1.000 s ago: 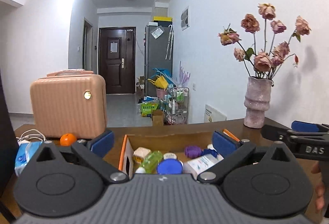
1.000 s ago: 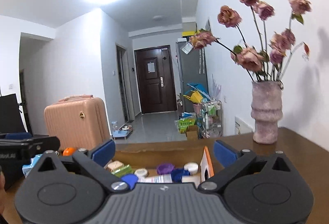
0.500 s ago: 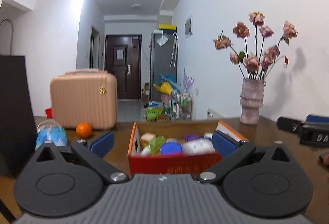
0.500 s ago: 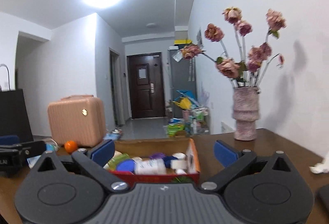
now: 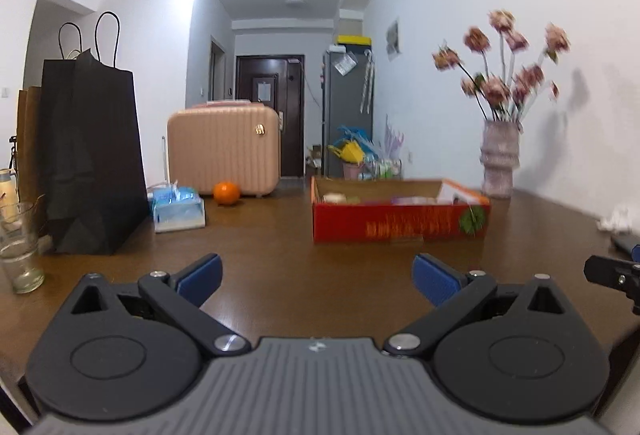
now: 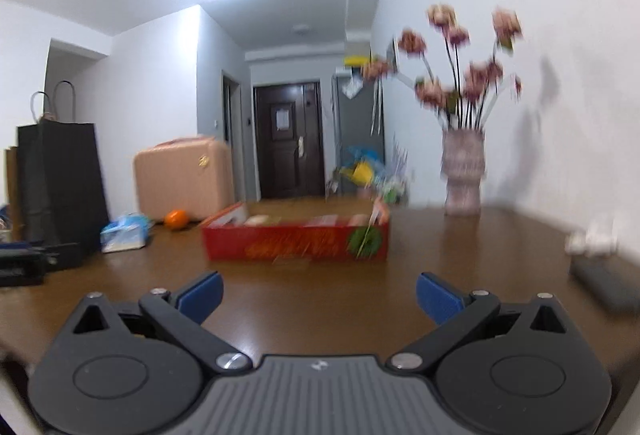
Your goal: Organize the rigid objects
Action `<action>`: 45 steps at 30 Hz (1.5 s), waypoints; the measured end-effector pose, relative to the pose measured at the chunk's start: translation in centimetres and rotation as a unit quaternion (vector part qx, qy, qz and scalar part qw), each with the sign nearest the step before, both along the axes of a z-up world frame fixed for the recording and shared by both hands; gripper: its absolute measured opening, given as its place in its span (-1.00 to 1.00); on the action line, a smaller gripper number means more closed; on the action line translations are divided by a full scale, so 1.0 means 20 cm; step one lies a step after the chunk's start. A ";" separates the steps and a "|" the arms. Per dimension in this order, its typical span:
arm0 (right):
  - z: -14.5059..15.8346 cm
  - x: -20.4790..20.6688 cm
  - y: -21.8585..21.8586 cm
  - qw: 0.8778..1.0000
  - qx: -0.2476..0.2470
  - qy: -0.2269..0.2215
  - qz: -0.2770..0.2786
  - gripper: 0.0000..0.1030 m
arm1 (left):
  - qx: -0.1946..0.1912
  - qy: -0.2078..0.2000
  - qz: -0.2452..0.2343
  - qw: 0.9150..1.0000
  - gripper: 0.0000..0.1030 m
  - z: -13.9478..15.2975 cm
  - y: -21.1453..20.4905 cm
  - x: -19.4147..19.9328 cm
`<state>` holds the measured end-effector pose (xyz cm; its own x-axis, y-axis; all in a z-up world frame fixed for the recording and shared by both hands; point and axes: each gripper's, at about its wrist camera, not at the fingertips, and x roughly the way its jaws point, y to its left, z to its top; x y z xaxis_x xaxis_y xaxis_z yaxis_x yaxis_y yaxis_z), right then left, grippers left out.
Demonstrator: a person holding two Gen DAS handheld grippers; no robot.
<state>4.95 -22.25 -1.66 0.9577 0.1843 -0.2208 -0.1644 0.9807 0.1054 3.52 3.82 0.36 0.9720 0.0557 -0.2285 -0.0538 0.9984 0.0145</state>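
A red cardboard box with small containers inside stands on the brown table; it also shows in the right wrist view. My left gripper is open and empty, low over the table, well in front of the box. My right gripper is open and empty, also short of the box. The right gripper's tip shows at the right edge of the left wrist view. The box's contents are blurred.
A black paper bag, a glass, a blue tissue pack, an orange and a pink suitcase stand at the left. A vase of dried flowers stands behind the box. A dark flat object lies right.
Both grippers have pulled back from over the box, toward the near side of the table. The box now lies farther ahead. Both stay open and empty.
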 end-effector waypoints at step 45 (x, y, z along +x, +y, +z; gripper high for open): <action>-0.04 -0.21 0.03 1.000 -0.006 0.016 -0.003 1.00 | 0.017 0.005 -0.031 0.999 1.00 -0.04 -0.14 -0.15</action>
